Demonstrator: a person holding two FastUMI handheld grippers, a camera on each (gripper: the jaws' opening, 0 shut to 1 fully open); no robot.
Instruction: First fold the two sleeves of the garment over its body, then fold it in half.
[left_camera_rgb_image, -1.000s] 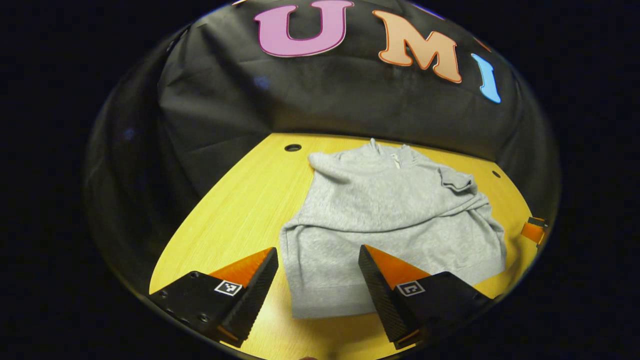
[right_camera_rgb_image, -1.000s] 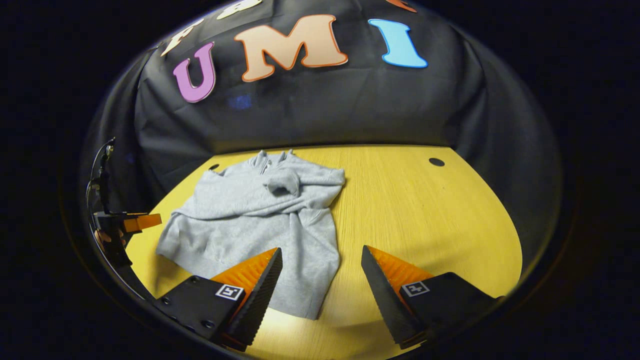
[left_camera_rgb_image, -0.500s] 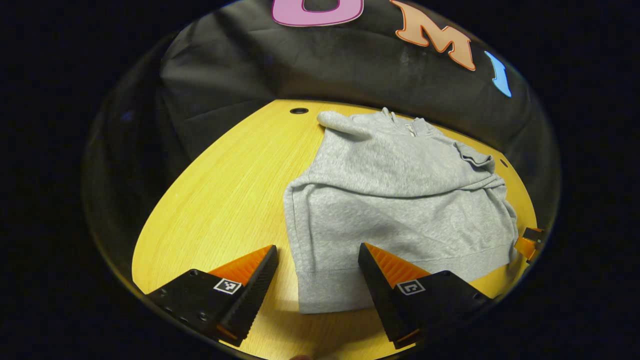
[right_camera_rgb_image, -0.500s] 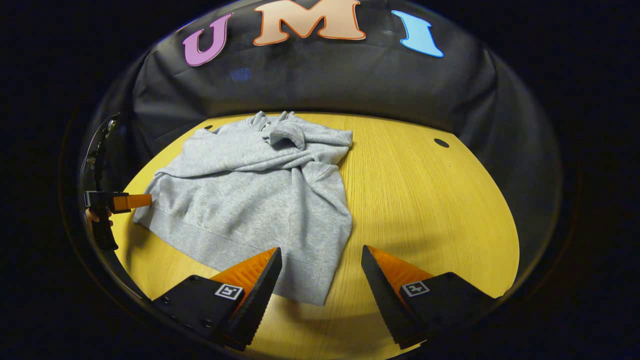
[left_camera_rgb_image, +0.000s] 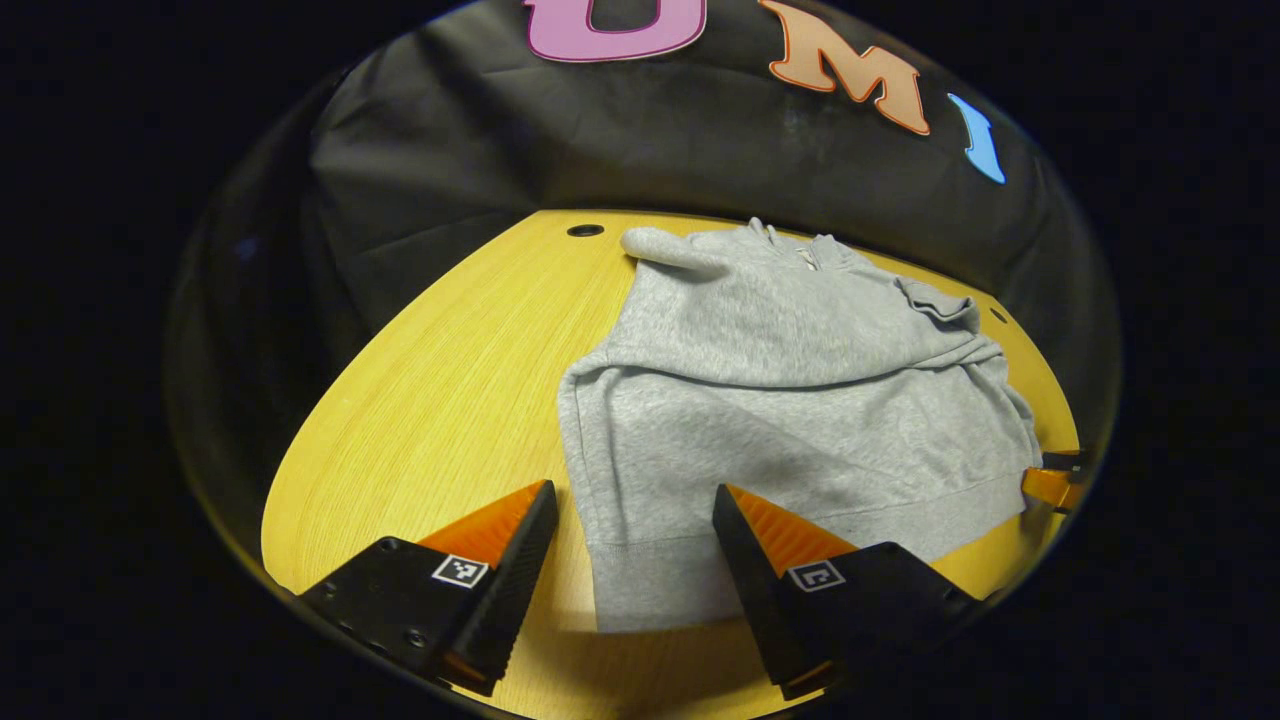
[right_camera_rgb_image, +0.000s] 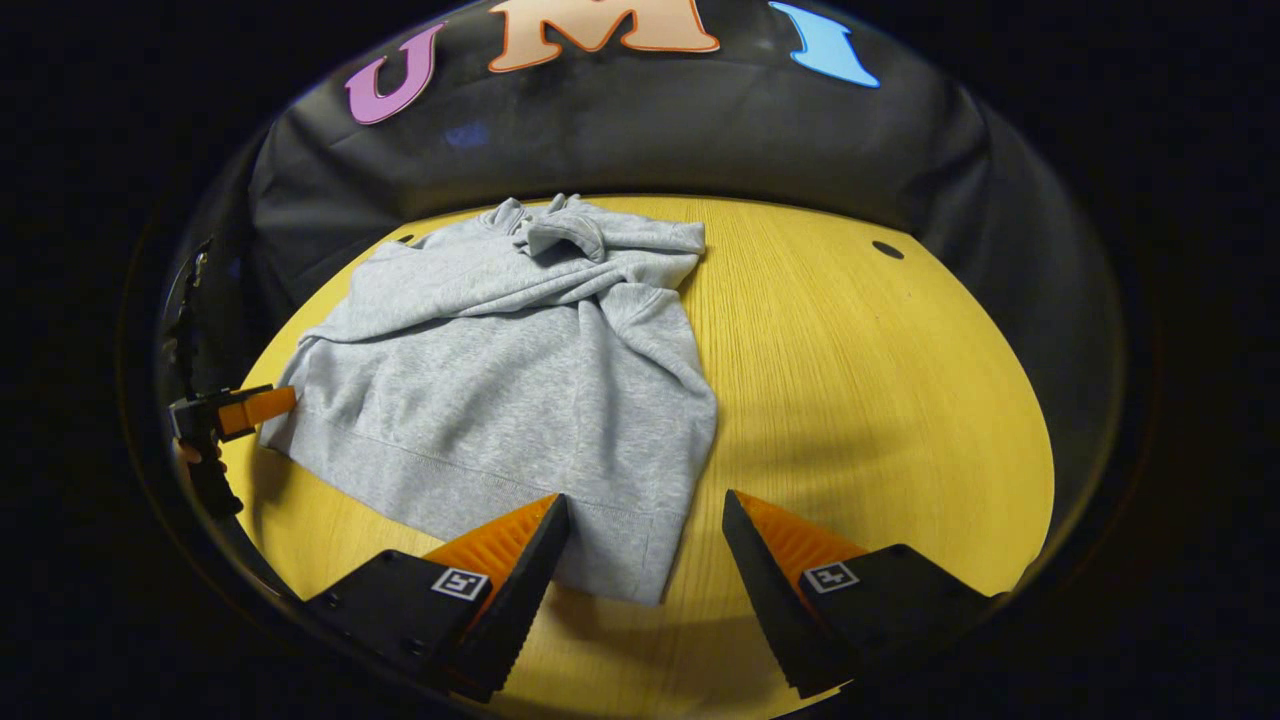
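soft grey fleece garment (left_camera_rgb_image: 790, 420), sleeves folded, wood-grain table (left_camera_rgb_image: 450, 400)

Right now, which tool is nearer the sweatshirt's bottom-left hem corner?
Left. The left tool is open and straddles that hem corner of the grey sweatshirt. The right tool is open over the opposite bottom corner, across the hem.

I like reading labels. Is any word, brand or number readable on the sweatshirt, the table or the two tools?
Sweatshirt: nothing readable.
Table: none.
Left gripper, right gripper: square coded markers, patterns only, no words.
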